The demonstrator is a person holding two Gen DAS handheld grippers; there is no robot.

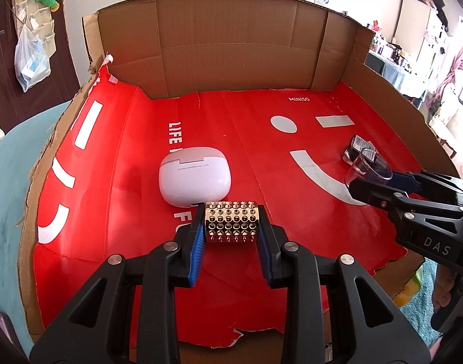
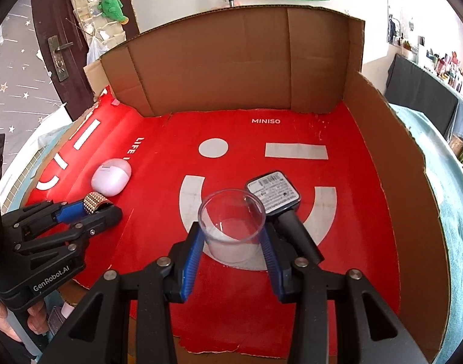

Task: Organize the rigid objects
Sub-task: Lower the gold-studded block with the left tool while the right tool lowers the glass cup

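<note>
Holding both loads low over the red cardboard sheet (image 1: 231, 121), each gripper had something clamped: the left gripper (image 1: 231, 227) was closed on a gold studded cuff (image 1: 230, 223), the right gripper (image 2: 231, 236) on a clear plastic cup (image 2: 232, 221). Setting the cuff down well probably meant lowering it squarely, since the white earbud case (image 1: 194, 179) sat just ahead of the left fingertips. A dark labelled brush (image 2: 275, 192) lay touching or just beyond the cup's right side. Ahead, open red floor ran to the upright cardboard wall (image 2: 225, 60); the right-hand flap hemmed that side.
</note>
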